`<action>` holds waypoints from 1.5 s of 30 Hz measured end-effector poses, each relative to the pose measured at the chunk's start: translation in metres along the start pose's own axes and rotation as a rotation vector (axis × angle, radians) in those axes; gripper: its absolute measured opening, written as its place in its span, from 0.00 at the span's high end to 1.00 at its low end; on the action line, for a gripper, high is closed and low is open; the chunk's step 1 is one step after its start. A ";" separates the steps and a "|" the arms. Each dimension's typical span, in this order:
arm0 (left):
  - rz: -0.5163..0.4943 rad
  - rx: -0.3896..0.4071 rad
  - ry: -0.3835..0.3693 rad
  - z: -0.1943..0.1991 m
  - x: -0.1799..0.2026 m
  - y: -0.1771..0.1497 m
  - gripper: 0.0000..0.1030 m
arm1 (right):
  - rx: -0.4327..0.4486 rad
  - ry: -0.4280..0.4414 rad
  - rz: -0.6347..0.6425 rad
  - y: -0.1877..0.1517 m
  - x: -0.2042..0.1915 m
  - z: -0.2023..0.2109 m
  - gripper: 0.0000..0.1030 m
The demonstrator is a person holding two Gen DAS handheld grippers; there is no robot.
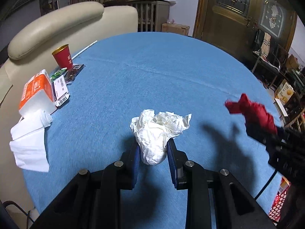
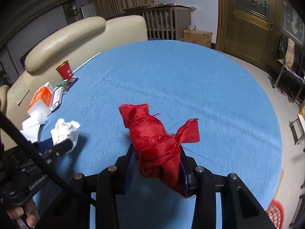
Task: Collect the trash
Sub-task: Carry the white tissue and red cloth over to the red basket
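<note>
Pinching a crumpled white tissue wad [image 1: 158,133] between its blue pads, left gripper [image 1: 153,148] is hovering above the blue tablecloth [image 1: 152,72]; right gripper [image 2: 158,158] is clamping a frayed red fabric scrap [image 2: 156,143]; red paper cup [image 1: 63,56] and orange tissue pack [image 1: 37,91] are sitting at far left

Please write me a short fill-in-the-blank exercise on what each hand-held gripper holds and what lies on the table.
1. The left hand-held gripper is shut on a crumpled wad of ____ paper.
2. The right hand-held gripper is shut on a bunched piece of ____ cloth.
3. The table is covered with a ____ cloth.
4. Near the sofa an upright red ____ stands on the table.

Missing words: white; red; blue; cup
</note>
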State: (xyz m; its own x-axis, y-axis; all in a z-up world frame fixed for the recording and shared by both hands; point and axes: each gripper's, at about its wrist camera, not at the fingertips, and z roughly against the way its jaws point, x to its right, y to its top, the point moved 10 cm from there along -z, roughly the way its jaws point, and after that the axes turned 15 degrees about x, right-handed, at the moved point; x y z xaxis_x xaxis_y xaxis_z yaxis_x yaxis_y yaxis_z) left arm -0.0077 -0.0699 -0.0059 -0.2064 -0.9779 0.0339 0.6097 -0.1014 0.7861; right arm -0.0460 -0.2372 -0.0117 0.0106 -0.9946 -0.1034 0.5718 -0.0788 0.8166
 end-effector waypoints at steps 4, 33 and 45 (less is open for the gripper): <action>-0.018 0.018 -0.018 0.018 0.015 -0.004 0.72 | 0.014 -0.002 -0.034 -0.018 0.003 0.031 0.59; -0.187 0.042 -0.115 0.068 0.099 -0.033 0.72 | 0.164 -0.091 -0.233 -0.063 0.069 0.167 0.59; -0.230 0.042 -0.154 0.070 0.122 -0.036 0.72 | 0.183 -0.156 -0.275 -0.070 0.107 0.186 0.59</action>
State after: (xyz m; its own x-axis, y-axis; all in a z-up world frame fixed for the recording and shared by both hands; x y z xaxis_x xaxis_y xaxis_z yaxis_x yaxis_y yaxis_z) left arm -0.1084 -0.1726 0.0126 -0.4518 -0.8903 -0.0577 0.5016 -0.3069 0.8088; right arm -0.2375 -0.3510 0.0261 -0.2563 -0.9319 -0.2566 0.3797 -0.3412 0.8599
